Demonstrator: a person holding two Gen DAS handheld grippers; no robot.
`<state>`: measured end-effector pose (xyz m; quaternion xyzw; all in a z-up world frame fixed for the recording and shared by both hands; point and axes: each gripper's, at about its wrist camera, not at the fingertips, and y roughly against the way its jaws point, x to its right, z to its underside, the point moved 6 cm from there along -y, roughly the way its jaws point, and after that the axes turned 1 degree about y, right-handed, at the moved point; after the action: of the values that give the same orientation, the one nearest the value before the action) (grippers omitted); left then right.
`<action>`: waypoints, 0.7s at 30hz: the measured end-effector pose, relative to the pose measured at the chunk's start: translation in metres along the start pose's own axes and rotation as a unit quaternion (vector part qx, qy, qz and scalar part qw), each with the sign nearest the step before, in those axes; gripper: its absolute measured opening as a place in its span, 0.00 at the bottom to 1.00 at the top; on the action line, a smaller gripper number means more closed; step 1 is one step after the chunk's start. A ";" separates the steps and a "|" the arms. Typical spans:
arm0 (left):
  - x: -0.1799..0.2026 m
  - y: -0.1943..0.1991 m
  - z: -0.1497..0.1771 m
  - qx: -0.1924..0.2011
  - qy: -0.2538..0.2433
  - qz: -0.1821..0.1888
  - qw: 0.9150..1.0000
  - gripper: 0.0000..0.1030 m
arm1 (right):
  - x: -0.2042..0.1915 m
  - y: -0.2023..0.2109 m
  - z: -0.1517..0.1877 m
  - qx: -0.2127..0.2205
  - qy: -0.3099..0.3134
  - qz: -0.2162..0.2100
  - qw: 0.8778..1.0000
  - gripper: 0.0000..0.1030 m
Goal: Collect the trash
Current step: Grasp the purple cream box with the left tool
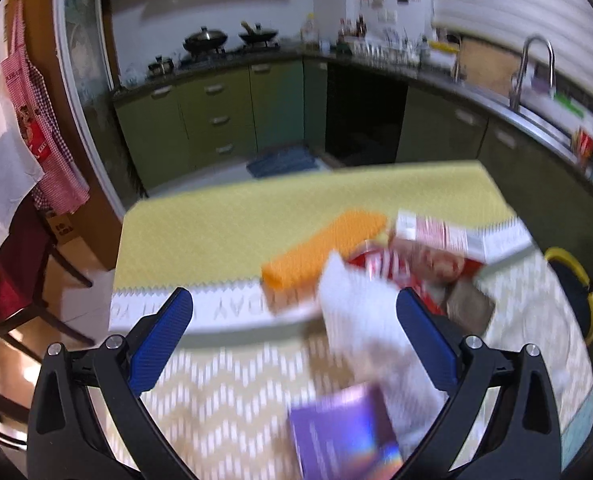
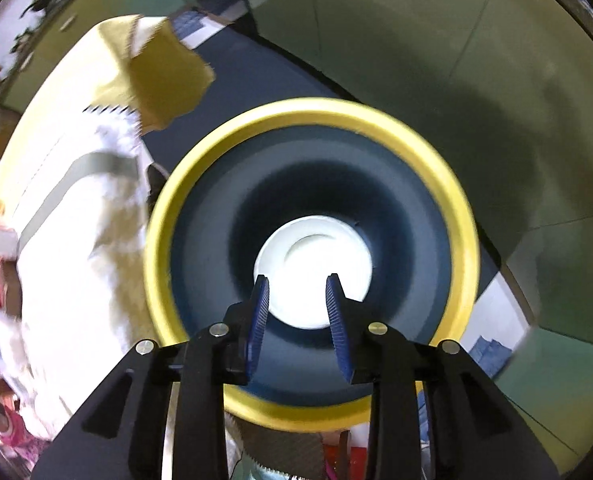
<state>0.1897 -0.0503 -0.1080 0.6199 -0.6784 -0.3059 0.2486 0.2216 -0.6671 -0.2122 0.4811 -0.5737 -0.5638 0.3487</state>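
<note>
Right gripper [image 2: 298,292], jaws parted and empty, hangs over the yellow-rimmed dark bin [image 2: 216,136] beside the table's edge for dropping; left gripper [image 1: 294,316] gapes above the crumpled white tissue [image 1: 356,304].

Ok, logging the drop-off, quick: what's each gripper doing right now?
Left gripper: open wide, holding nothing, over the table litter.
Right gripper: open a little, fingers empty, above the yellow-rimmed bin.

Green cabinets [image 1: 216,116] are ranged beneath a dark counter [image 1: 232,60]; woks [image 1: 204,38] are set on it, and a faucet [image 1: 534,68] is mounted nearby.
</note>
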 end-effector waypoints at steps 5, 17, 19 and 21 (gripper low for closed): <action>0.009 0.009 0.036 -0.048 -0.012 -0.003 0.999 0.94 | -0.015 0.006 0.030 0.013 0.015 -0.030 0.999 0.31; 0.007 0.003 0.078 -0.086 0.030 -0.013 0.996 0.94 | -0.062 -0.011 0.059 0.028 0.053 -0.060 0.996 0.35; 0.006 0.001 0.078 -0.089 0.039 -0.011 0.995 0.94 | -0.061 -0.008 0.062 0.034 0.054 -0.061 0.996 0.35; 0.003 -0.002 0.079 -0.091 0.049 -0.007 0.995 0.93 | -0.063 -0.006 0.063 0.038 0.057 -0.059 0.996 0.35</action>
<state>0.1343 -0.0448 -0.1636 0.6139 -0.6302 -0.3375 0.3348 0.1813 -0.5877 -0.2165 0.5587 -0.5443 -0.5328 0.3282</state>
